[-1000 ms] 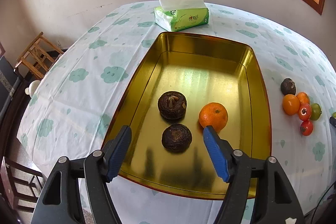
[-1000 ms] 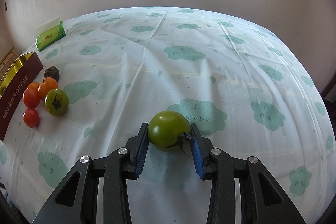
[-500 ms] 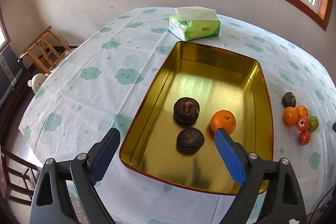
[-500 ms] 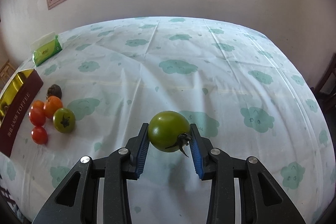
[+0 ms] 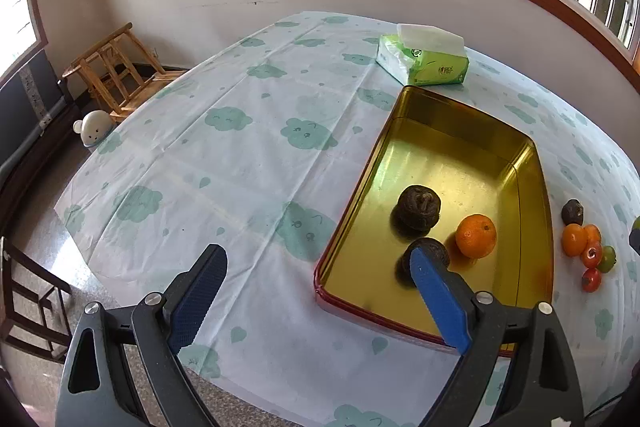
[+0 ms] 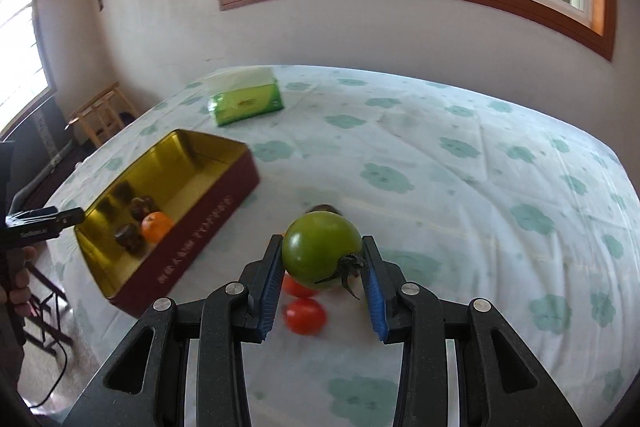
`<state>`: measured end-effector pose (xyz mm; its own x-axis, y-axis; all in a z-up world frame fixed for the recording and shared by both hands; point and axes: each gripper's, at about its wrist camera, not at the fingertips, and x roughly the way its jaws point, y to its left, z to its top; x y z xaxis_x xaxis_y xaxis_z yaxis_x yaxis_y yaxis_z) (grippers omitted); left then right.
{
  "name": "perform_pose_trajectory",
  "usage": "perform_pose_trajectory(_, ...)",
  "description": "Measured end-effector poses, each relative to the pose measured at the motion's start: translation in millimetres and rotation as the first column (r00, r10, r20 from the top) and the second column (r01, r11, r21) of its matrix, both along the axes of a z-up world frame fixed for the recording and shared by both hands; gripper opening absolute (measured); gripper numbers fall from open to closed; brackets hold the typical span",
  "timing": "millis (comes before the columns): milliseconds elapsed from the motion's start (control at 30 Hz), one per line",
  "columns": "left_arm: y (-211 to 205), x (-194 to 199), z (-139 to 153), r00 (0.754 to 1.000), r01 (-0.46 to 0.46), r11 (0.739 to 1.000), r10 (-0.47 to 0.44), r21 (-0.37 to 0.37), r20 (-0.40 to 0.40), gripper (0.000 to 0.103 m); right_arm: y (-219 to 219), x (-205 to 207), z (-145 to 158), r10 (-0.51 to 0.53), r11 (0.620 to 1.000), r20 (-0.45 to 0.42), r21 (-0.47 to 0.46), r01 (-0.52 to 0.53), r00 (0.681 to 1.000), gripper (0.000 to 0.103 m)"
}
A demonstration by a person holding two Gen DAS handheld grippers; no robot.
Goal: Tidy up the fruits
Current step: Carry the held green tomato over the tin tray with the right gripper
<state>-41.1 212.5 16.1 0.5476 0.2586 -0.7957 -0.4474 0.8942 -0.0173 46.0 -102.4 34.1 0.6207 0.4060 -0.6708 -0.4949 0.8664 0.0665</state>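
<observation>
Now the green tomato (image 6: 321,254) is up off the cloth, clamped between the right gripper (image 6: 322,277) pads, stem end toward the camera. A sec ago it sat low over bare tablecloth w/ the tin way off at 9 o'clock; now the gold tin (image 6: 200,211) lies close at 10 o'clock and the loose red tomatoes (image 6: 305,315) sit right underneath, so it's being carried toward the tray.

Left gripper (image 5: 316,301) has let go: jaws have just been opening and now stand wide w/ nothing between them, and it's pulled back off the tin toward the 7 o'clock side. The orange (image 5: 476,235) it hovered at stays in the tin (image 5: 536,227) beside two dark brown fruits (image 5: 419,207).

Prob means one fruit delivered, next one inbound. Leftover pile (image 5: 588,251) at 3 o'clock of the tin, on the cloth. Tissue pack (image 5: 424,61) beyond, at 12.
</observation>
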Motion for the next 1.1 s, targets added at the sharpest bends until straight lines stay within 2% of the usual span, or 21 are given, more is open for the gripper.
perform_pose_trajectory(233, 14.4, -9.7, -1.7, 0.999, -0.041, 0.999, 0.041, -0.013, -0.002, 0.092, 92.4, -20.2, 0.6, 0.224, 0.975, -0.037, -0.003, -0.224, 0.974, 0.038)
perform_pose_trajectory(400, 24.1, -16.0, -5.5, 0.998, -0.066, 0.998, 0.065, -0.023, -0.008, 0.092, 142.2, -27.9, -14.0, 0.304, 0.949, -0.082, -0.061, -0.309, 0.949, 0.038)
perform_pose_trajectory(700, 41.0, -26.9, -13.9, 0.993, -0.12, 0.992, 0.119, -0.028, -0.016, 0.092, 179.2, -22.9, -40.3, 0.312, 0.935, -0.203, -0.109, -0.338, 0.928, 0.038)
perform_pose_trajectory(933, 44.8, -27.9, -18.8, 0.992, -0.126, 0.992, 0.125, -0.033, -0.03, 0.092, 188.7, -15.6, -54.9, 0.291, 0.935, -0.242, -0.131, -0.329, 0.926, 0.038)
perform_pose_trajectory(1100, 44.9, -27.7, -19.7, 0.992, -0.123, 0.992, 0.122, -0.037, -0.032, 0.092, 192.2, -12.4, -60.5, 0.281, 0.935, -0.235, -0.149, -0.32, 0.93, 0.038)
